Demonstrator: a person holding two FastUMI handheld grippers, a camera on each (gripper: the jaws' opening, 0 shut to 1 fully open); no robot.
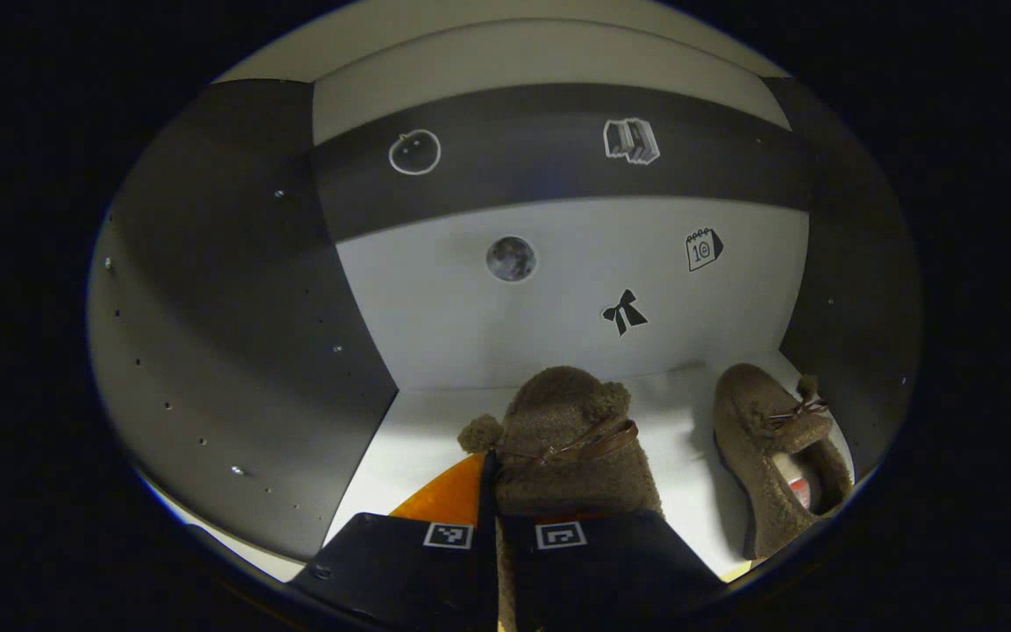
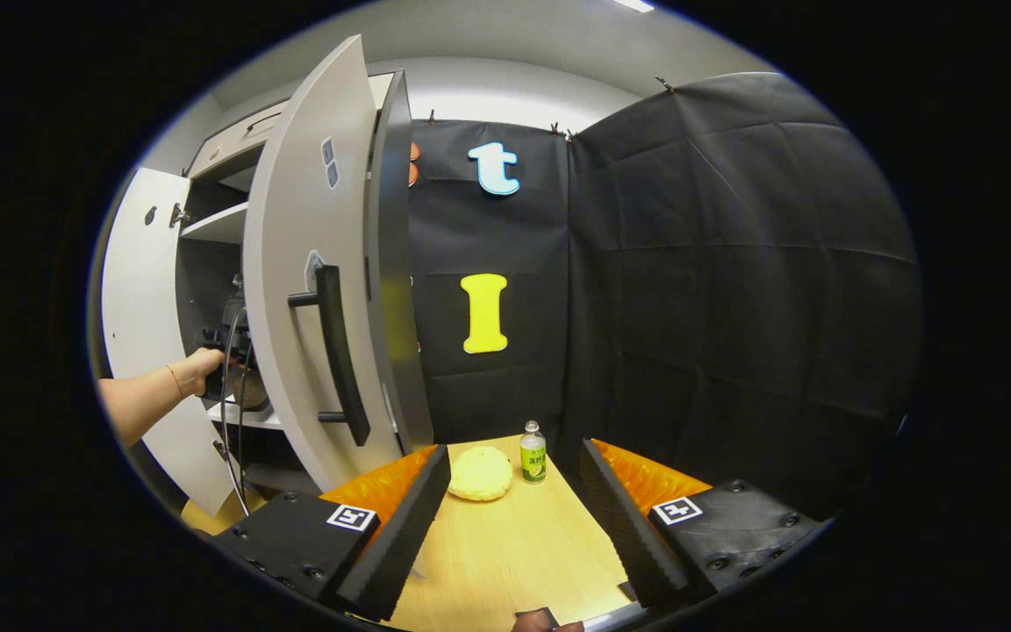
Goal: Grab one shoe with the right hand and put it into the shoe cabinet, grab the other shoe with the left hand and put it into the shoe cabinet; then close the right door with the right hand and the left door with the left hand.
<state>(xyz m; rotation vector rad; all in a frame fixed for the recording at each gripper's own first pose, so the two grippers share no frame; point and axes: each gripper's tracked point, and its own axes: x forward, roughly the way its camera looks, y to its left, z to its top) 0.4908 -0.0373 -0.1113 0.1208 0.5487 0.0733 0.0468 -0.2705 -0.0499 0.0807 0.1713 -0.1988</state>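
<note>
In the left gripper view my left gripper reaches into the shoe cabinet and is shut on the edge of a fuzzy brown shoe with a bow, just above the white shelf. A second matching shoe lies on that shelf to the right, near the dark side wall. In the right gripper view my right gripper hangs open over a wooden table, holding nothing. To its left stands the shoe cabinet with its right door and left door swung open. A person's hand holds the left gripper inside it.
The right door carries a long black handle close to my right gripper's left finger. A yellow round bun and a small bottle stand at the table's far end. The cabinet's back wall bears small stickers.
</note>
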